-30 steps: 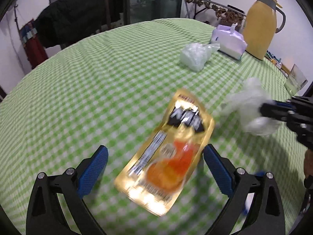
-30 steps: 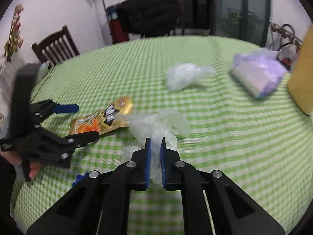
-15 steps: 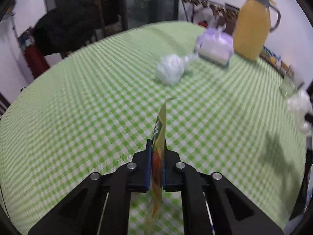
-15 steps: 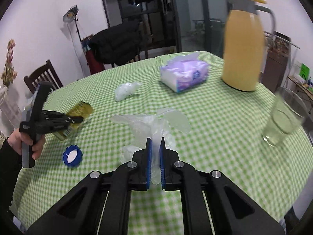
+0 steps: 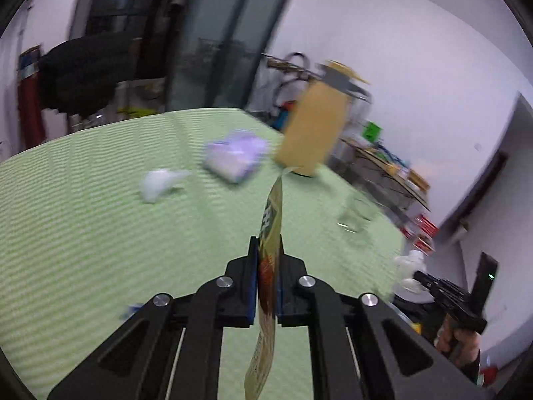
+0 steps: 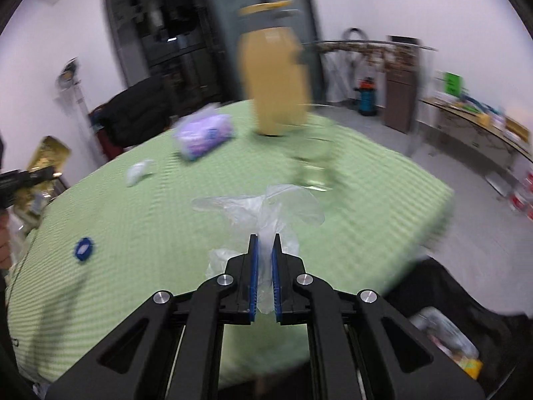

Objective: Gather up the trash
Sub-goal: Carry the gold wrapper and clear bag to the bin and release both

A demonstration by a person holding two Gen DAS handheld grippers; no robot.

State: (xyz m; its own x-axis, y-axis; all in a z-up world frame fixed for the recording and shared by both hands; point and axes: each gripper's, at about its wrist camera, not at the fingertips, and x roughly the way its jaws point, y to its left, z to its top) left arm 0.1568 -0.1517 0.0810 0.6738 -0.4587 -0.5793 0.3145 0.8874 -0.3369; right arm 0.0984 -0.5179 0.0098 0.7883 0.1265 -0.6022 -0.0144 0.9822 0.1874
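Observation:
My left gripper [image 5: 266, 253] is shut on a gold snack wrapper [image 5: 271, 213], held edge-on above the green checked table [image 5: 83, 233]. It also shows at the far left of the right wrist view [image 6: 46, 153]. My right gripper [image 6: 265, 250] is shut on a clear crumpled plastic bag [image 6: 263, 206], held above the table's near edge; it also shows in the left wrist view [image 5: 408, 266]. A white crumpled plastic wad [image 5: 160, 183] and a blue bottle cap [image 6: 84, 249] lie on the table. A black trash bag [image 6: 443, 326] with rubbish in it sits low at the right.
A yellow thermos jug [image 6: 274, 80], a purple tissue pack [image 6: 203, 135] and a drinking glass [image 6: 313, 166] stand on the table. Shelves with clutter [image 6: 476, 126] line the right wall. A dark coat [image 5: 83, 70] hangs beyond the table.
Both grippers have swung right and up from the table with their loads. The left one closed on the wrapper a second ago. The trash bag has come into the right wrist view.

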